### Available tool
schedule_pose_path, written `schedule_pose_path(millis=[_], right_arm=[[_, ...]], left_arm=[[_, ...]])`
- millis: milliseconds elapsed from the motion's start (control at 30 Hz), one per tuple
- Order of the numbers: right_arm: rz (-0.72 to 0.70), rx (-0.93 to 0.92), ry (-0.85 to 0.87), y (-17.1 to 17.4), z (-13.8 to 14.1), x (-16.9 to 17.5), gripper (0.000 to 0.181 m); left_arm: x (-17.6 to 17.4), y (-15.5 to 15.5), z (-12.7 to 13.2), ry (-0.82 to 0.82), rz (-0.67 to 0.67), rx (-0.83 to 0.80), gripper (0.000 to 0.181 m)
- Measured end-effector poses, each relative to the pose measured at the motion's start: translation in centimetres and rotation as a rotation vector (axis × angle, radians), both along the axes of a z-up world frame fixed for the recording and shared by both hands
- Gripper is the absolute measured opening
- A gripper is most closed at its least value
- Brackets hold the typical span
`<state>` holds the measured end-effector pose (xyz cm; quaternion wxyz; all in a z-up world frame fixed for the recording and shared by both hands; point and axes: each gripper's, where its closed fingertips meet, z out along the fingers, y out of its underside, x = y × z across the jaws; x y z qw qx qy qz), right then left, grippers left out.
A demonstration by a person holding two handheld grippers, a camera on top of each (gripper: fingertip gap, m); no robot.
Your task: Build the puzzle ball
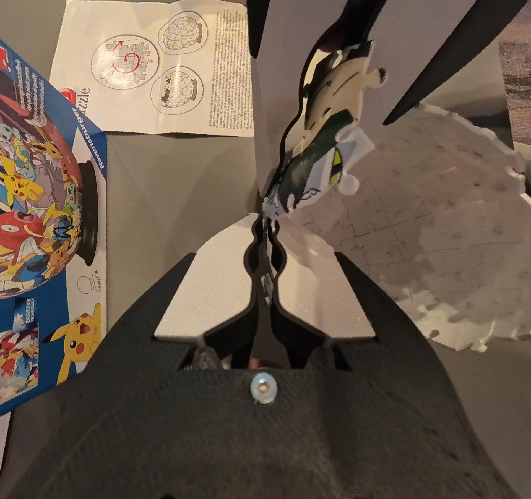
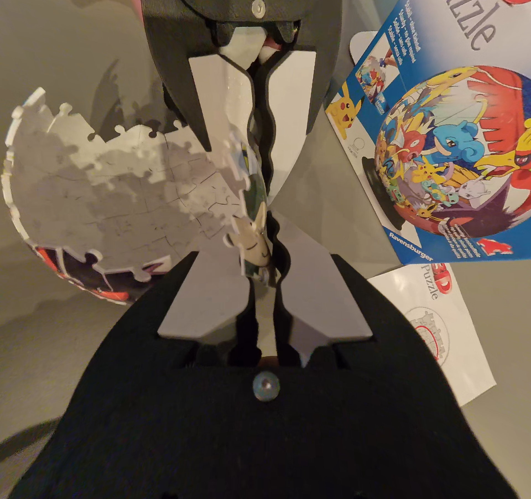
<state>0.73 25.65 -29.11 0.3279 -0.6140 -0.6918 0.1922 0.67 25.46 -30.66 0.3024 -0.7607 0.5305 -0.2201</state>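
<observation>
The partly built puzzle ball [image 2: 115, 192] is an open shell, white inside and printed outside, held above the grey table. It also shows in the left wrist view [image 1: 431, 226]. My left gripper [image 1: 264, 221] is shut on the shell's rim at light blue and dark green pieces [image 1: 330, 163]. My right gripper [image 2: 264, 255] is shut on a cream and dark green piece [image 2: 255, 244] at the same rim, right next to the left gripper [image 2: 260, 169]. The two grippers face each other tip to tip. The right gripper [image 1: 287, 169] comes in from the top of the left wrist view with the cream piece [image 1: 339, 88].
The puzzle box [image 1: 43, 198] lies flat on the grey table [image 1: 172, 183]; it also shows in the right wrist view [image 2: 431, 140]. A folded white instruction leaflet [image 1: 143, 68] lies beside it, seen too from the right [image 2: 431, 341]. A grey fabric edge [image 1: 517, 83] is at the far right. Both grippers' tips are close together, under 4 cm apart.
</observation>
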Motion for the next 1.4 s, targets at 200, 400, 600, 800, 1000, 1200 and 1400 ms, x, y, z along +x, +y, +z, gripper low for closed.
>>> schedule_pose_path(millis=[200,400,600,800,1000,1200,1400], right_arm=[[-0.006,-0.044,0.068,0.13,0.10,-0.05,0.001],[-0.004,-0.071,0.122,0.31,0.07,-0.02,0.006],[0.005,-0.099,0.126,0.32,-0.05,0.11,0.008],[0.031,-0.122,0.115,0.08,-0.20,0.08,0.001],[0.021,-0.122,0.100,0.33,-0.53,0.53,0.001],[0.024,-0.134,0.115,0.19,-0.51,0.27,0.001],[0.015,-0.145,0.116,0.18,-0.57,0.01,0.001]], left_arm=[[0.03,0.16,0.11,0.003,0.002,0.007,0.003],[0.09,0.11,0.18,-0.003,-0.002,0.006,0.003],[0.10,0.12,0.18,-0.003,-0.003,0.006,0.003],[0.08,0.20,0.09,-0.002,0.003,-0.001,0.003],[0.01,0.32,-0.09,0.008,0.007,-0.002,0.004],[-0.03,0.22,-0.25,0.007,0.008,-0.009,0.005],[-0.01,0.20,-0.43,0.009,0.007,-0.008,0.006]])
